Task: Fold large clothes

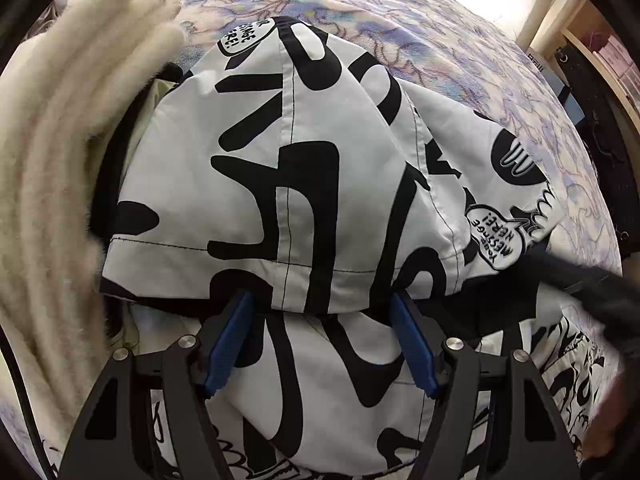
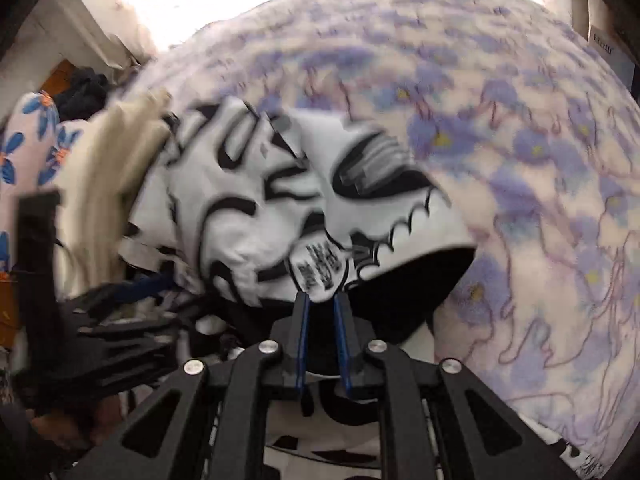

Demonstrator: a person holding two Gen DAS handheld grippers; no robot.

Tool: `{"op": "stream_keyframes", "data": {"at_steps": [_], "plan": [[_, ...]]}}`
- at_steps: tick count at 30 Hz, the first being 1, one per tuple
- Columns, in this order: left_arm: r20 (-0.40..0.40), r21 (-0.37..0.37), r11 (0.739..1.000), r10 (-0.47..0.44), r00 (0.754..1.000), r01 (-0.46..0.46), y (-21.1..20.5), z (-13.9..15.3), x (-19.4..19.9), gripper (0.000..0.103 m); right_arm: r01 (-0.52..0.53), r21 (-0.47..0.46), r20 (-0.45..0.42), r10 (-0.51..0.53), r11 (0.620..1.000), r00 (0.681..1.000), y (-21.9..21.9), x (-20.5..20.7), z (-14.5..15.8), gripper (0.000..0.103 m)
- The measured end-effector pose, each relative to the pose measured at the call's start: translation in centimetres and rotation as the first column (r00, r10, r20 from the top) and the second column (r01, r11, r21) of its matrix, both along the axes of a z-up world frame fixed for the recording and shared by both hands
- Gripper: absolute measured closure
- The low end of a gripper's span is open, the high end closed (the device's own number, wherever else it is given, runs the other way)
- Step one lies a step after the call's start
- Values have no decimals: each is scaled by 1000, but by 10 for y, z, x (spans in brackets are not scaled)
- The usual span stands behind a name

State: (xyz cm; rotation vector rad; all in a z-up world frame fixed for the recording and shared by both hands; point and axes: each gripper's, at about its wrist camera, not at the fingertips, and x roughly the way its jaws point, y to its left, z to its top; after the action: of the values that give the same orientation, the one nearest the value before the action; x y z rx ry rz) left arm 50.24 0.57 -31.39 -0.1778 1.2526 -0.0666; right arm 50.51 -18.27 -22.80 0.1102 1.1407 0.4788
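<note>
A white garment with bold black lettering [image 1: 300, 160] lies bunched on the bed, its hood part rising over the rest. My left gripper [image 1: 318, 306] stands open, and the hood's stitched hem drapes over its blue fingertips and hides them. More of the garment lies between the fingers below. In the right wrist view the garment [image 2: 248, 208] is blurred. My right gripper [image 2: 322, 300] is shut on the hood's edge by a speech-bubble print, where the black lining shows. The right gripper [image 1: 580, 280] appears as a dark blur in the left wrist view.
A purple flowered bedspread [image 1: 440, 20] covers the bed [image 2: 520, 160]. A cream fuzzy garment [image 1: 60, 160] lies against the printed one on its left. A flowered pillow [image 2: 28, 140] and dark clothes [image 2: 84, 88] sit beyond. Wooden shelves [image 1: 600, 52] stand past the bed's far right edge.
</note>
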Motion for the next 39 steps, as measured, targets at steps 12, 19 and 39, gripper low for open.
{"op": "stream_keyframes", "data": {"at_steps": [12,19,39], "plan": [[85,91,995,-50,995,42,-24,-17,-11,29,78,-14,-15,-78,997,997,-14,82,-12,44],[89,73,997,-34,995,27,-28,-19,-13,28,-11,-61,-93,6,998,996,28,98,-39,44],[153,-59,996,-62,986,72,18,40,-108,28,-350,59,302,318,935,899,13,-72,71,100]]}}
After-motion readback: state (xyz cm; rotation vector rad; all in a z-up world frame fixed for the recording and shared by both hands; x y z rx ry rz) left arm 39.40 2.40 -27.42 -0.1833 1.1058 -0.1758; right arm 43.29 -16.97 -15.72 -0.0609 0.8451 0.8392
